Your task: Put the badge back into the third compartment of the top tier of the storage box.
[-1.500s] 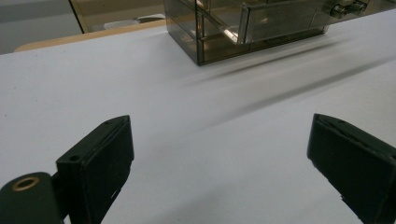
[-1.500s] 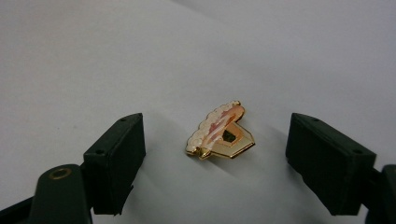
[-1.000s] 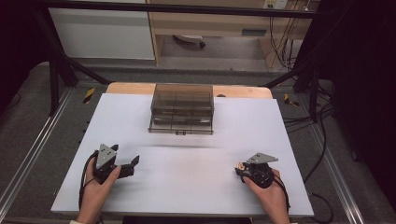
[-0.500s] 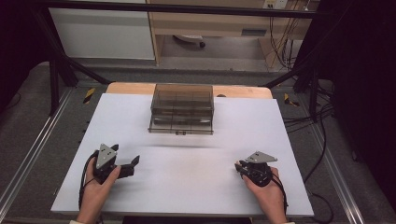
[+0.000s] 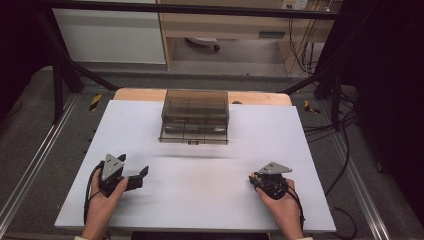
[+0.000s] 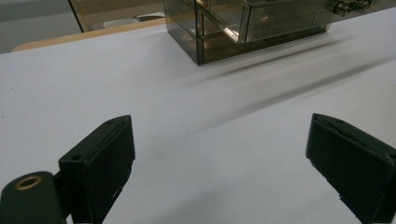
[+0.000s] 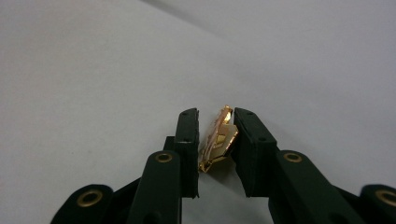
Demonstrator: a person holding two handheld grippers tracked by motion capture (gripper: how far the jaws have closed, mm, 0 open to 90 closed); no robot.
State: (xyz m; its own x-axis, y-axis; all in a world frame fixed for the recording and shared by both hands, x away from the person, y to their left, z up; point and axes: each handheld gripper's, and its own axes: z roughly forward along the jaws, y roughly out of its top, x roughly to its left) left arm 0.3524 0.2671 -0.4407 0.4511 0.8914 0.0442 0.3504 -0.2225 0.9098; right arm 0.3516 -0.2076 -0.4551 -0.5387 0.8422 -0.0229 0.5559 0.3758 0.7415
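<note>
Closing lately, right tool (image 7: 215,135) pinches a gold clip (image 7: 220,139); left tool (image 6: 224,158) gapes empty.

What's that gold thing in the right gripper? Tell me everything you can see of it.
The gold piece is small, flat and shiny, metallic-looking, with folded or layered edges and a pinkish face; what it is exactly I cannot tell. It stands on edge, tilted, clamped between the fingers of the right gripper, whose jaws have just been closing on it. Its top pokes above the fingertips and its lower end hangs out below. It is held just above the white table; I cannot tell whether it touches it.
</note>
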